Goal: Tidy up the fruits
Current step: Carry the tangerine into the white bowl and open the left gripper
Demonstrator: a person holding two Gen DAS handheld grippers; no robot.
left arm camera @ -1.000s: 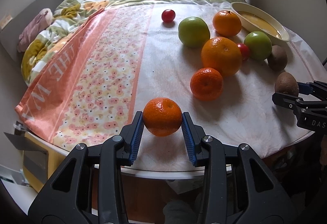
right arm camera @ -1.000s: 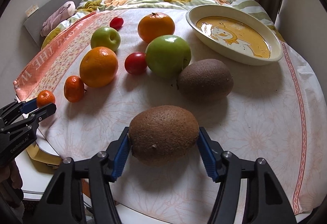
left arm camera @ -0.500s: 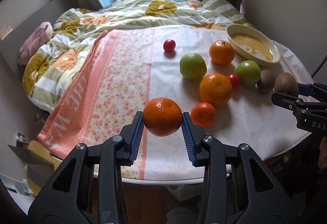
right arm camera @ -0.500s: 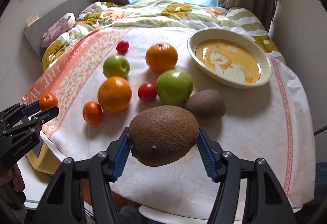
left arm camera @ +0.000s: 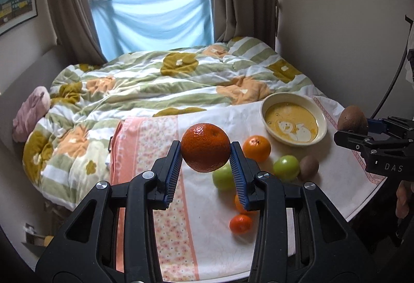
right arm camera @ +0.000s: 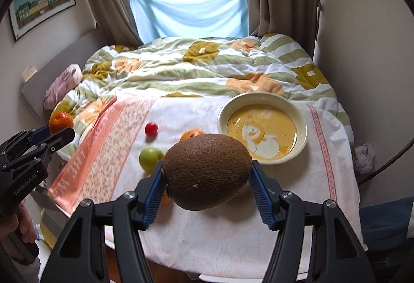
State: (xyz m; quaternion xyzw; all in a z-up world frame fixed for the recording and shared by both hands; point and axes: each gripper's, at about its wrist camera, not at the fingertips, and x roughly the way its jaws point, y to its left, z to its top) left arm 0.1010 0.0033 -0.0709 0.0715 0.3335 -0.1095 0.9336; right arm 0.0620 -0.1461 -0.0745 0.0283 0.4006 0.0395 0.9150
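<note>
The left gripper (left arm camera: 205,153) is closed on a small orange (left arm camera: 205,148), its blue pads pressed to both sides, and holds the fruit clear of the table (left arm camera: 344,179), above its left half. To the right, the right gripper (right arm camera: 208,179) is clamped the same way on a kiwi (right arm camera: 208,171), lifted above the table's near edge, short of the bowl (right arm camera: 300,125).

Judging by this, the step in hand is the carry: both fruits are up and none is in the bowl, which sits empty at the far right corner. The next move probably calls for bringing each fruit over the bowl's rim, lowering it, and only then opening the jaws, so that the round fruit does not roll out.

The left view shows what lies under and behind the orange: another orange (left arm camera: 256,148), two green apples (left arm camera: 286,168), a second kiwi (left arm camera: 308,166) and a little mandarin (left arm camera: 240,224) near the front edge. The right view hides most of these behind its kiwi, but shows a small red fruit (right arm camera: 151,128) toward the far left, which the left view misses.
</note>
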